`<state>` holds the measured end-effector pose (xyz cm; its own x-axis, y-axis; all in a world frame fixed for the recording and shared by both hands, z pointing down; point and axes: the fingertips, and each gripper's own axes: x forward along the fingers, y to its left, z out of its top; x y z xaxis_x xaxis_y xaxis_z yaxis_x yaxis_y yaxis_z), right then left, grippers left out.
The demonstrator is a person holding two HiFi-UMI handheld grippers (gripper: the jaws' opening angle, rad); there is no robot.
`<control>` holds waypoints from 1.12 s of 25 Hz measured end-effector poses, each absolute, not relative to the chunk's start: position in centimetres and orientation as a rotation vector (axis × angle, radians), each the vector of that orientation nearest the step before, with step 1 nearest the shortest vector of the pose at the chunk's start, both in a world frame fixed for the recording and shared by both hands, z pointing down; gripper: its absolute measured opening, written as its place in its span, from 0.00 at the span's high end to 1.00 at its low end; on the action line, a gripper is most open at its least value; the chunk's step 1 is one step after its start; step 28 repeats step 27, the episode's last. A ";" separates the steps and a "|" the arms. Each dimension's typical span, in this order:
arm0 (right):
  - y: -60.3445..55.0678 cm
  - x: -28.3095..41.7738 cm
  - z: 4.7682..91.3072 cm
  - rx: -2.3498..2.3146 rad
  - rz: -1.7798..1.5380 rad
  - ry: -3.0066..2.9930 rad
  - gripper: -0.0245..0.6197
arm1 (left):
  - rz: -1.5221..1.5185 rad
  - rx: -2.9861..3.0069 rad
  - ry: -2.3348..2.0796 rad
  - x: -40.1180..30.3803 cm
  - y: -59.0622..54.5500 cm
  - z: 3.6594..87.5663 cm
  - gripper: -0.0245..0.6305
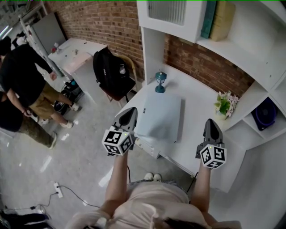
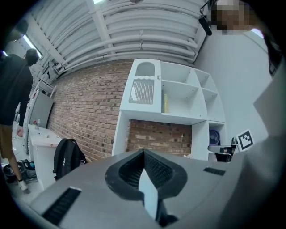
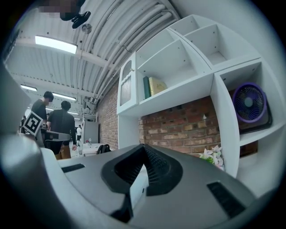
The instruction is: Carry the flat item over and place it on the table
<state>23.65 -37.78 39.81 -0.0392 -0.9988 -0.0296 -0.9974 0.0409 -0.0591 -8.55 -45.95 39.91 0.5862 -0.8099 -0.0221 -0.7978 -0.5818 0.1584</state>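
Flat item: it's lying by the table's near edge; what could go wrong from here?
The flat item lies at the table's near edge; a nudge could slide it off. The shut left claw hangs beside its left side and could catch it. Pushing it deeper risks hitting the lamp.

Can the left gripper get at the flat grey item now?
Probably yes: the left gripper is beside the left edge of the flat grey item, with nothing between, though its jaws are shut.

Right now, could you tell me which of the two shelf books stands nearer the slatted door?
The teal book; it stands between the yellow book and the slatted door.
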 end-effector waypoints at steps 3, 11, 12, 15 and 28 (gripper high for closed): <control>-37.7 24.0 39.8 -2.143 -0.030 2.222 0.94 | -0.143 2.669 -1.365 -8.5 -45.8 40.1 0.92; -37.8 23.9 40.1 -2.159 -0.027 2.258 0.94 | -0.140 2.649 -1.365 -8.6 -45.4 40.7 0.92; -37.8 23.9 40.2 -2.156 -0.027 2.261 0.94 | -0.143 2.645 -1.368 -8.7 -45.4 40.8 0.92; -37.9 23.9 40.5 -2.151 -0.030 2.270 0.94 | -0.145 2.633 -1.374 -8.9 -45.2 41.1 0.92; -38.0 24.3 40.9 -2.173 -0.048 2.275 0.94 | -0.139 2.613 -1.376 -9.1 -45.1 41.5 0.92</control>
